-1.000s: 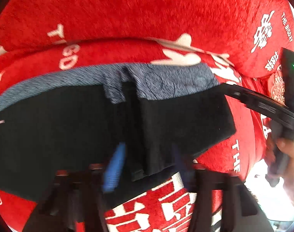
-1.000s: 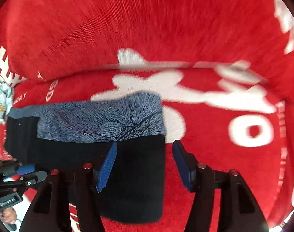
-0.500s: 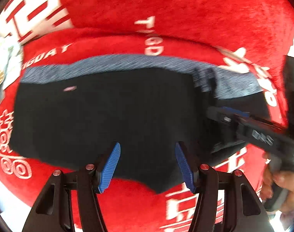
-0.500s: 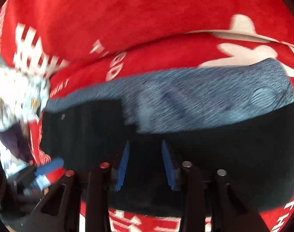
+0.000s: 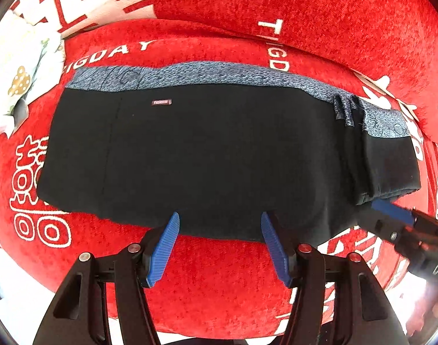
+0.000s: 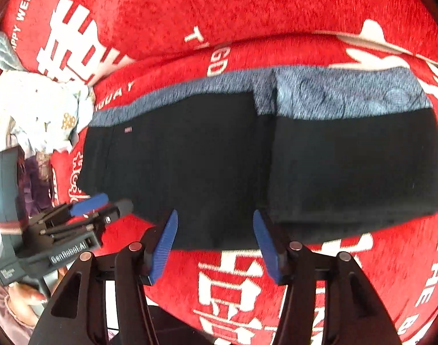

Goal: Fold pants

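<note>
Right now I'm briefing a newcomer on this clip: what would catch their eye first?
The black pants with a blue-grey patterned band along the far edge lie stretched across a vivid red cover with white lettering. Both the left hand-held gripper and the right hand-held gripper sit open at the near hem, holding nothing.

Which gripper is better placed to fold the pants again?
Probably the right gripper: open, right at the near edge of the pants beside the folded layer. The left gripper is open too, near mid-edge.
</note>
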`<state>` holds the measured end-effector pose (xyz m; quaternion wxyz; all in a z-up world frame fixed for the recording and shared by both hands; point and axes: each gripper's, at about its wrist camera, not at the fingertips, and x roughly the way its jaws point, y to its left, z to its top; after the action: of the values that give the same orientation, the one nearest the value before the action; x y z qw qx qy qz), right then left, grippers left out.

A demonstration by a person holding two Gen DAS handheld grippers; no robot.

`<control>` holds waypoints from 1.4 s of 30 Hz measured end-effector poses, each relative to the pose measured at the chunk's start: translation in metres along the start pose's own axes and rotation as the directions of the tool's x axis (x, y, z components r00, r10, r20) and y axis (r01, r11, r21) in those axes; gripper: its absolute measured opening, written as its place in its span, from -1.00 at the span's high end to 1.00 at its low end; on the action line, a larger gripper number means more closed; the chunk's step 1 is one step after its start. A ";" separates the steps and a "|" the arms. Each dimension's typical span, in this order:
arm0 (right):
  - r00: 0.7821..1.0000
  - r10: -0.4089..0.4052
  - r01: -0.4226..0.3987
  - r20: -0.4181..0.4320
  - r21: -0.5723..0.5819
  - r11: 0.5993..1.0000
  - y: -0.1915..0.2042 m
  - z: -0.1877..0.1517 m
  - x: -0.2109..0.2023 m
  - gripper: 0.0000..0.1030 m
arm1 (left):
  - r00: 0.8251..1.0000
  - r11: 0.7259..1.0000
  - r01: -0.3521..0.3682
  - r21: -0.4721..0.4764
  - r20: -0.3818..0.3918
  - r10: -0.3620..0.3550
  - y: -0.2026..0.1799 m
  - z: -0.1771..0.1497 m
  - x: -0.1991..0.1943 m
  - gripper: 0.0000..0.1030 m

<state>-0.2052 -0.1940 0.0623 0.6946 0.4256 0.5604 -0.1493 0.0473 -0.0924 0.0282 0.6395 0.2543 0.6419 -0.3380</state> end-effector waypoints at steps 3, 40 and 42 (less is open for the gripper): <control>0.999 -0.020 0.021 -0.033 0.004 1.000 0.005 -0.008 0.005 -0.20 | 1.000 1.000 -0.003 -0.018 0.008 0.003 0.014 -0.005 -0.003 -0.51; 0.968 -0.198 0.154 -0.154 -0.259 0.954 0.102 0.005 0.051 -0.88 | 1.000 0.931 0.016 -0.364 0.015 -0.011 0.171 -0.034 -0.001 -0.75; 0.965 -0.191 0.139 -0.179 -0.267 0.954 0.101 0.002 0.057 -0.88 | 0.999 0.918 0.037 -0.394 0.030 -0.027 0.180 -0.039 -0.002 -0.75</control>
<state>-0.1161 -0.1200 0.0535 0.6675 0.2982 0.6763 -0.0902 0.1585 0.0531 0.0093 0.6797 0.1057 0.6931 -0.2154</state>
